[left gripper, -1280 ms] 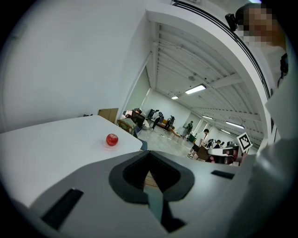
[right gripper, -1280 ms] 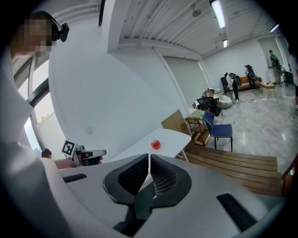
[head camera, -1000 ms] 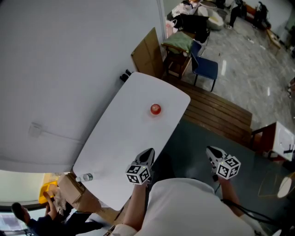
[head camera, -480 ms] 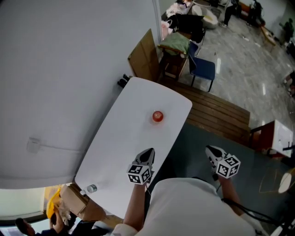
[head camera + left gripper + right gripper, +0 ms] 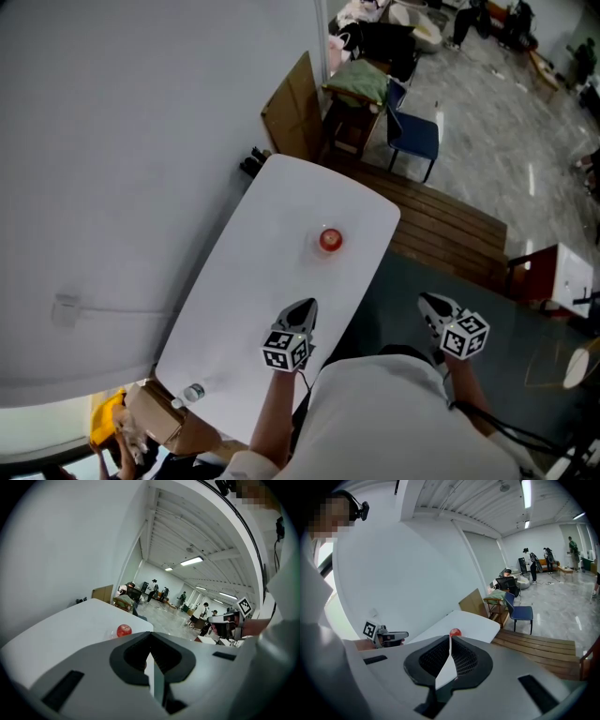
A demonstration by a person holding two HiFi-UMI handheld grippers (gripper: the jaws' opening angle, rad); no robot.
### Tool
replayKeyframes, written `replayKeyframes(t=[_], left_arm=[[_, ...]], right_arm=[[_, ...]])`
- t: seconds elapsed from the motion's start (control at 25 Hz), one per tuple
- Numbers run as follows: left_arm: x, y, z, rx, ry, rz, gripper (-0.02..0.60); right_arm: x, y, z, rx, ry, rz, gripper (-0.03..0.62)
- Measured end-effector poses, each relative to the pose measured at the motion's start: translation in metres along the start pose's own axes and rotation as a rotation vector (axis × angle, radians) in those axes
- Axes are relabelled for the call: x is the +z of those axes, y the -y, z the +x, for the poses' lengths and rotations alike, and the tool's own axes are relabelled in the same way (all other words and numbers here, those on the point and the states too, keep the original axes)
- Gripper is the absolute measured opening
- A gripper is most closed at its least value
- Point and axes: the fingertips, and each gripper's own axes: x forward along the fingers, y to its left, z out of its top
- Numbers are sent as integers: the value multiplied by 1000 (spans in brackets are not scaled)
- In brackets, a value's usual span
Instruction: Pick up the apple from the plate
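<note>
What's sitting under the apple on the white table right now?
A small pale plate shows only as a thin rim around the apple, resting on the white table. The apple covers the plate's middle, so anything else beneath it cannot be seen.

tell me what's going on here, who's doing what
A person stands at the near end of a white table with tongs in each hand. The left tongs and the right tongs are both shut and empty, well short of the fruit. The apple sits on its clear plate toward the table's far end, untouched. The pickup has not yet begun.
</note>
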Motion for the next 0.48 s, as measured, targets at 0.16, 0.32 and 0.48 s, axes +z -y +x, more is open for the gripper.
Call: replayKeyframes(t=[0.16, 0.32, 0.48], left_arm=[[2, -10, 6, -11, -10, 5, 2], [3, -13, 8, -20, -17, -2, 2], [3, -13, 13, -24, -24, -6, 2]], right_arm=[[4, -5, 13, -1, -8, -3, 38], [3, -8, 18, -4, -17, 3, 38], [5, -7, 22, -5, -19, 10, 38]])
